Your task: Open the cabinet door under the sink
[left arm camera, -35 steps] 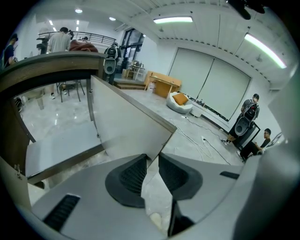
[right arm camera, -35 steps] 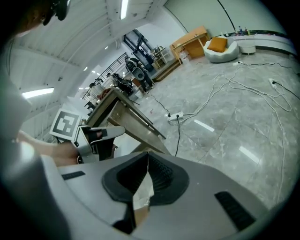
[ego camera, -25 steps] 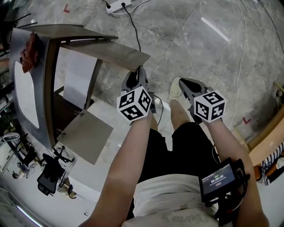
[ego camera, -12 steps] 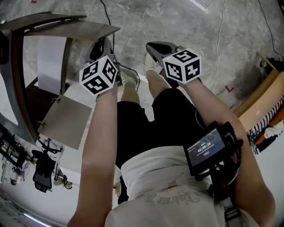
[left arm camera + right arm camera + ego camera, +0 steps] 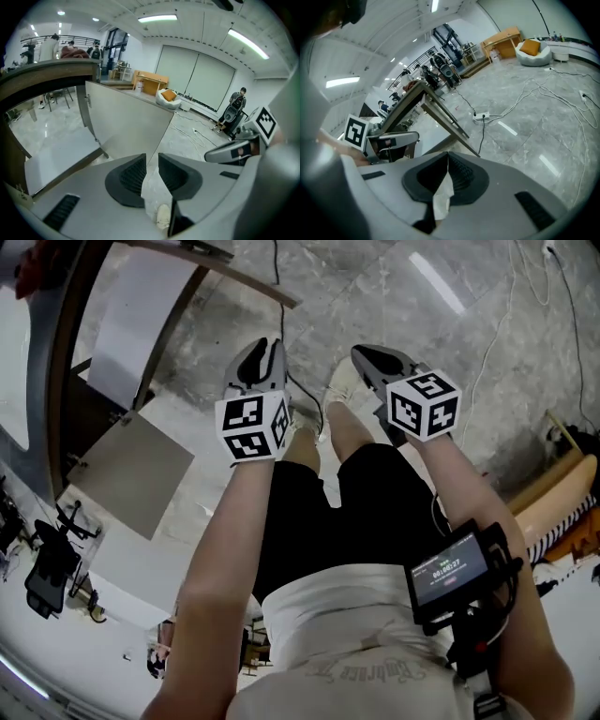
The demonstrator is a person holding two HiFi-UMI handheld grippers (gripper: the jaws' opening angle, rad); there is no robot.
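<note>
Left gripper view has the left gripper (image 5: 152, 159) with its fingers (image 5: 129, 176) a narrow slit apart, nothing between them, only floor (image 5: 187, 136) showing through. Right gripper (image 5: 448, 154) has its fingers closed tip to tip, empty. Head view puts both grippers out over the person's legs, well apart from the cabinet. Task thing: the cabinet door (image 5: 126, 124) already stands swung out, free edge just ahead and left of the left gripper; a second door leaf (image 5: 131, 474) hangs open too, at the person's left, under the bench (image 5: 47, 77). Task looks done or nearly so. Risks, as a guess: nothing holds either leaf, so one could drift back or get knocked by an arm or knee, since the person stands close beside them; a black cable (image 5: 278, 287) crosses the floor right by the feet and could snag a shoe; the left fingers sit near the door's edge, so a careless swing would clip it. Containers: the cabinet interior (image 5: 89, 418) is dark, with a white panel (image 5: 136, 324) upright inside, nothing else made out. The sink itself is barely in view, contents can't be told.
</note>
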